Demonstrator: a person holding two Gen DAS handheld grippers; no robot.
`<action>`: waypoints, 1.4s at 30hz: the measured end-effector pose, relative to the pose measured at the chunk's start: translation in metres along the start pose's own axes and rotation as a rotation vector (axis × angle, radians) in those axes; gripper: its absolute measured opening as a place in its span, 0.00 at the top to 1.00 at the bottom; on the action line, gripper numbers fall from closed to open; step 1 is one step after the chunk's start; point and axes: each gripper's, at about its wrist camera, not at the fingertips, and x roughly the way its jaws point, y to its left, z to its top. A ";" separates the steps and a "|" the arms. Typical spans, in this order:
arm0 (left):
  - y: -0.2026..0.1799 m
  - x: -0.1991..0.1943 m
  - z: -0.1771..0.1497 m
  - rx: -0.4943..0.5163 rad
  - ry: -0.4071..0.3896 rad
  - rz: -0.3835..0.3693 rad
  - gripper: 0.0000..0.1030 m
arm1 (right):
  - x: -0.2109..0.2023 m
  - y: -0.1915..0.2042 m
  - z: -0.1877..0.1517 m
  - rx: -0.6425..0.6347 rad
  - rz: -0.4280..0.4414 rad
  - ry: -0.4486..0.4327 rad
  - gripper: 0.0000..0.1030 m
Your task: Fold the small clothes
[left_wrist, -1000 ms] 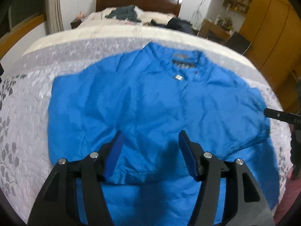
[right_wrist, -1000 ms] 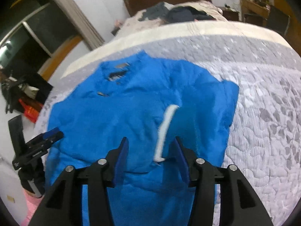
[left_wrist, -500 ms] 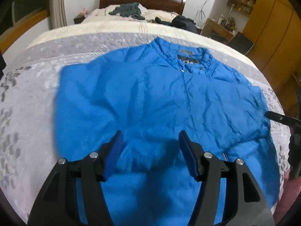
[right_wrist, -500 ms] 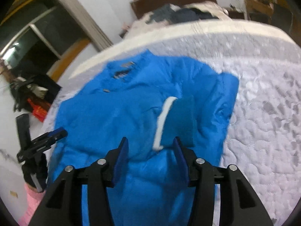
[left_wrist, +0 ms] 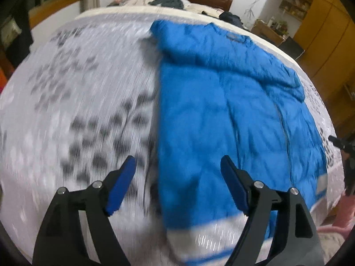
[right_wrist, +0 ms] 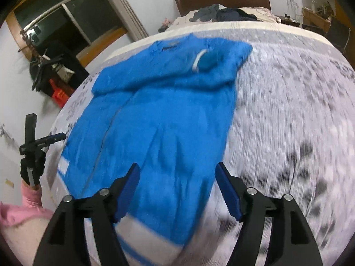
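Observation:
A blue jacket [left_wrist: 233, 119] with a white-striped hem lies flat on the grey patterned bedspread [left_wrist: 88, 102], both sleeves folded in across its chest. In the right wrist view the same jacket [right_wrist: 159, 119] shows a white-edged cuff [right_wrist: 203, 61] resting near the collar. My left gripper [left_wrist: 177, 184] hovers open above the jacket's lower left edge, holding nothing. My right gripper [right_wrist: 177, 188] hovers open above the lower right edge near the hem, also holding nothing. The left gripper [right_wrist: 52, 138] appears at the left of the right wrist view, held by a gloved hand.
The bedspread [right_wrist: 288, 110] stretches wide on both sides of the jacket. A second bed with dark clothes [left_wrist: 168, 0] stands behind. Wooden wardrobes [left_wrist: 328, 26] line the right wall. A pink sleeve [right_wrist: 20, 208] shows at the near bed edge.
Both grippers have pulled back towards the hem and swung outward, left one to the left edge, right one to the right edge. The jacket now looks narrower, its sides folded in.

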 end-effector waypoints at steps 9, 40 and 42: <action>0.008 -0.004 -0.057 -0.064 0.071 -0.099 0.23 | -0.004 0.001 -0.076 0.082 0.058 0.061 0.30; -0.006 -0.007 -0.057 -0.080 0.016 -0.238 0.86 | 0.002 0.001 -0.082 0.133 0.283 -0.023 0.84; -0.005 -0.016 -0.052 -0.087 -0.010 -0.276 0.87 | -0.006 0.004 -0.077 0.119 0.290 -0.047 0.85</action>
